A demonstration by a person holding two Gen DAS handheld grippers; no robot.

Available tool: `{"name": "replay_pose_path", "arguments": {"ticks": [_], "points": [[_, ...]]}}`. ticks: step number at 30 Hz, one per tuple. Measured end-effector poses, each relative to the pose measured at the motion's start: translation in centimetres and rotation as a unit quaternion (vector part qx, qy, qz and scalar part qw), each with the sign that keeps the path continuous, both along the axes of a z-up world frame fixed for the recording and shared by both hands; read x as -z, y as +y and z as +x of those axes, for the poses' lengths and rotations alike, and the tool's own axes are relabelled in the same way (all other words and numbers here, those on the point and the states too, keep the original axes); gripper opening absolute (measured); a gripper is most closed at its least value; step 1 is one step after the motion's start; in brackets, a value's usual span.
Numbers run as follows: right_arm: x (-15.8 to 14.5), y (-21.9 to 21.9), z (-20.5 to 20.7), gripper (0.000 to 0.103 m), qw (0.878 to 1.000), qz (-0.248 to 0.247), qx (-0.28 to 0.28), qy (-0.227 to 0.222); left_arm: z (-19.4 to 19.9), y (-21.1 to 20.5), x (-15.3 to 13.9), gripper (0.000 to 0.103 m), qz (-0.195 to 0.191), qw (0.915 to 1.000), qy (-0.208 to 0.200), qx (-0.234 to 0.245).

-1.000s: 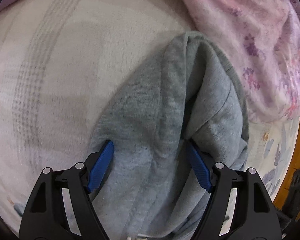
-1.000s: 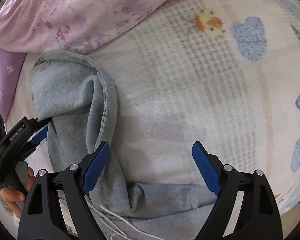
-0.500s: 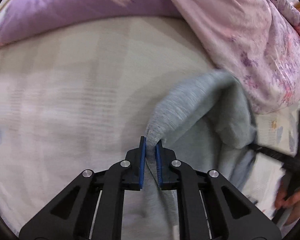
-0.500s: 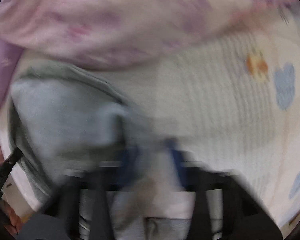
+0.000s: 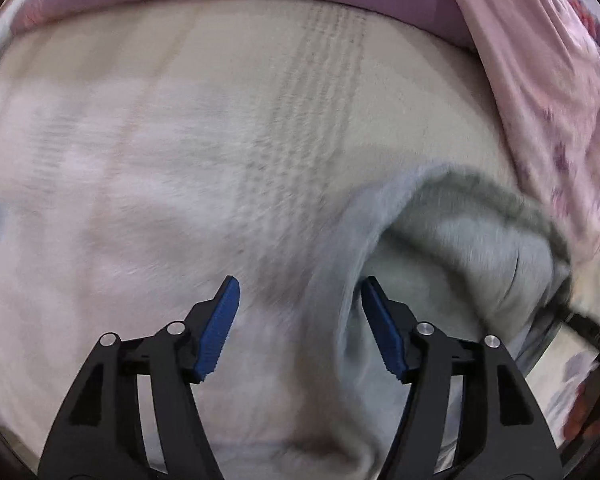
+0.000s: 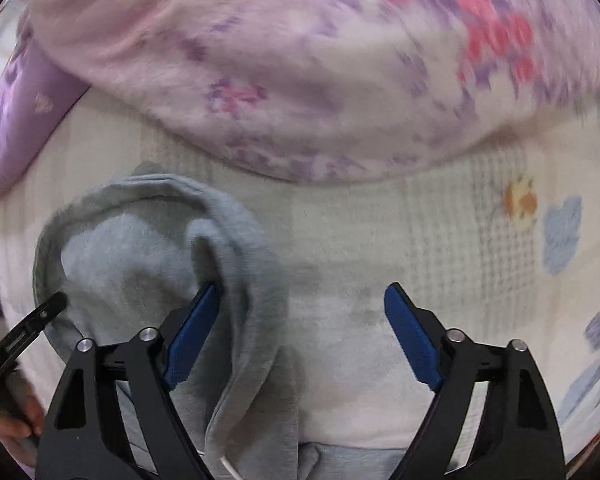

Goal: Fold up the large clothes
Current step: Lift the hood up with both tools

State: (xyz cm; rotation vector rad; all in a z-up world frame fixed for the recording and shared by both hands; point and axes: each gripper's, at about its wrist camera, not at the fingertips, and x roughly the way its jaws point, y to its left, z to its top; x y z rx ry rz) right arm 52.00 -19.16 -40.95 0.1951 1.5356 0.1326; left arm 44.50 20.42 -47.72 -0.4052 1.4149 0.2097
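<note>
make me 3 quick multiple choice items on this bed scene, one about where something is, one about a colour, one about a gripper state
1. Where does the floral quilt lie relative to the grey garment in the right wrist view?
A. beyond it, higher in the picture
B. under it
C. folded inside it

2. What colour are the pads of the left hand-held gripper?
A. red
B. blue
C. white

3. How does the right hand-held gripper stand?
A. clamped on the quilt
B. shut on nothing
C. open, with a fold of the grey garment between its jaws

Answers:
1 A, the quilt fills the top and the garment sits below it on the bed sheet.
2 B, both pads show blue against black arms.
3 C, its jaws have just been opening and the pads stand wide apart around the fold.
</note>
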Motion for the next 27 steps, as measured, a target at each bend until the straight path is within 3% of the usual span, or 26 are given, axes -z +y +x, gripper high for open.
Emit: {"name": "replay_pose_path", "arguments": {"ticks": [1, 2, 3, 9, 15, 20, 27], "points": [[0.4, -0.3, 0.2, 0.034, 1.0, 0.004, 0.007, 0.003, 0.4, 0.0, 0.6, 0.04, -0.012, 0.9999, 0.004, -0.008], [1.0, -0.5, 0.6, 0.009, 1.0, 0.023, 0.007, 0.007, 0.6, 0.1, 1.0, 0.024, -0.026, 0.9996, 0.003, -0.009], [1.5, -0.9, 1.1, 0.009, 0.999, 0.046, 0.01, 0.019, 0.6, 0.0, 0.9, 0.006, -0.04, 0.9992, -0.002, -0.004], [-2.1, 0.4, 0.0, 0.009, 0.998, 0.004, -0.045, -0.051, -1.1, -2.1, -2.9, 0.006, 0.016, 0.9976, -0.046, 0.049], [-7.5, 0.0, -2.2, 0.009, 0.995, 0.026, -0.042, -0.089, -4.0, -3.2, -8.1, 0.006, 0.035, 0.9951, -0.076, 0.053], [-12.2, 0.8, -7.5, 0.009, 0.988, 0.033, -0.071, -0.135, -5.5, -5.8, -11.8, 0.006, 0.049, 0.9922, -0.101, 0.054], [-16.7, -0.6, -13.5, 0.009, 0.982, 0.045, -0.084, -0.16, -11.5, -7.7, -16.2, 0.006, 0.064, 0.9893, -0.12, 0.052]]}}
